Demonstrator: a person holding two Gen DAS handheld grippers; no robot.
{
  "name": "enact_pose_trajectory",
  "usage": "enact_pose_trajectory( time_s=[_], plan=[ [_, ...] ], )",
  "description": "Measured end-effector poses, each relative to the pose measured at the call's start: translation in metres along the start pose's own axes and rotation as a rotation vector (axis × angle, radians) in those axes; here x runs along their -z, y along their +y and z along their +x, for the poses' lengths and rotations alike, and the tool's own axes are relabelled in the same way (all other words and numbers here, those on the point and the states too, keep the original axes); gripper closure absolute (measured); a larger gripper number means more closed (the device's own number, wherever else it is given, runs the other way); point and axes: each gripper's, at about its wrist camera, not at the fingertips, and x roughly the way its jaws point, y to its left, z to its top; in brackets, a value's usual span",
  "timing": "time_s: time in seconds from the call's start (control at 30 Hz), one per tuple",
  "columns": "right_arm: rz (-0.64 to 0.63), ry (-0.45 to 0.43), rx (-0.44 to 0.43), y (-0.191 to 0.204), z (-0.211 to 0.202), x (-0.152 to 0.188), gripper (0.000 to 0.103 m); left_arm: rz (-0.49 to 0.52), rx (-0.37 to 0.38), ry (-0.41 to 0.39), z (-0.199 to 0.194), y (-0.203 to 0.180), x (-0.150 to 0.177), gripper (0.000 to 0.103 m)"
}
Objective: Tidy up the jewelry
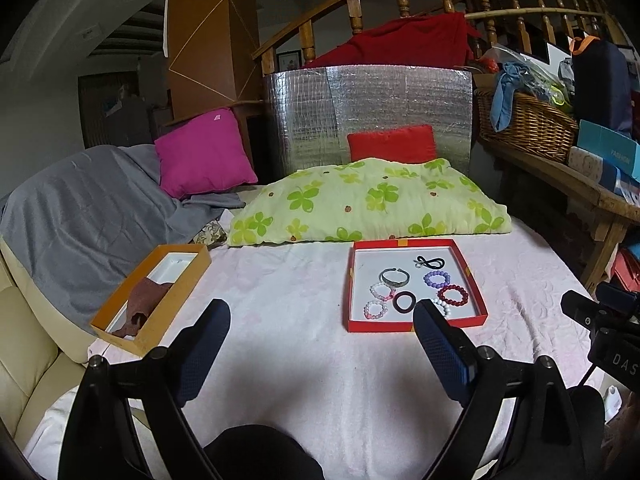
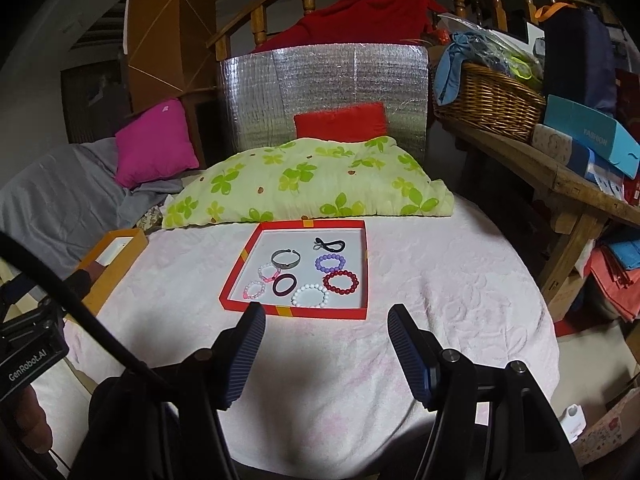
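Note:
A red shallow box (image 1: 416, 325) (image 2: 294, 312) lies on the pale pink bedspread (image 1: 296, 320) and holds several bracelets and hair ties: a dark red bead bracelet (image 2: 341, 281), a white bead bracelet (image 2: 310, 295), a purple one (image 2: 330, 262), a metal bangle (image 2: 285, 259), a dark hair ring (image 2: 285, 284). An orange box (image 1: 152, 294) with a brown cloth (image 1: 146, 304) lies to the left. My left gripper (image 1: 322, 312) stands open and empty, short of the red box. My right gripper (image 2: 326, 318) is open and empty just before the box's near rim.
A green clover-print pillow (image 1: 372, 204) lies behind the boxes, with a magenta cushion (image 1: 204, 152), a red cushion (image 1: 392, 144) and a silver foil panel (image 1: 368, 112). A wooden bench (image 2: 560, 184) at the right carries a wicker basket (image 2: 488, 100) and cartons. A cream sofa arm (image 1: 28, 360) is at the left.

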Motion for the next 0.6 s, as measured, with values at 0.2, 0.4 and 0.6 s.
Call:
enact_pose_trajectory(
  time_s=[0.2,0.4,0.6],
  plan=[
    [0.008,0.0,-0.005,0.0,-0.0011,-0.0002,0.035,0.005,-0.011,-0.008,-0.0041,-0.0004,0.0002,0.01],
    [0.004,0.005,-0.01,-0.0011,0.0011,-0.0007,0.035,0.002,-0.009,-0.005,-0.0038,0.0008,-0.0003,0.01],
    [0.002,0.006,-0.013,0.0006,0.0028,-0.0007,0.035,0.003,-0.009,-0.003,-0.0037,0.0011,-0.0006,0.01]
  ],
)
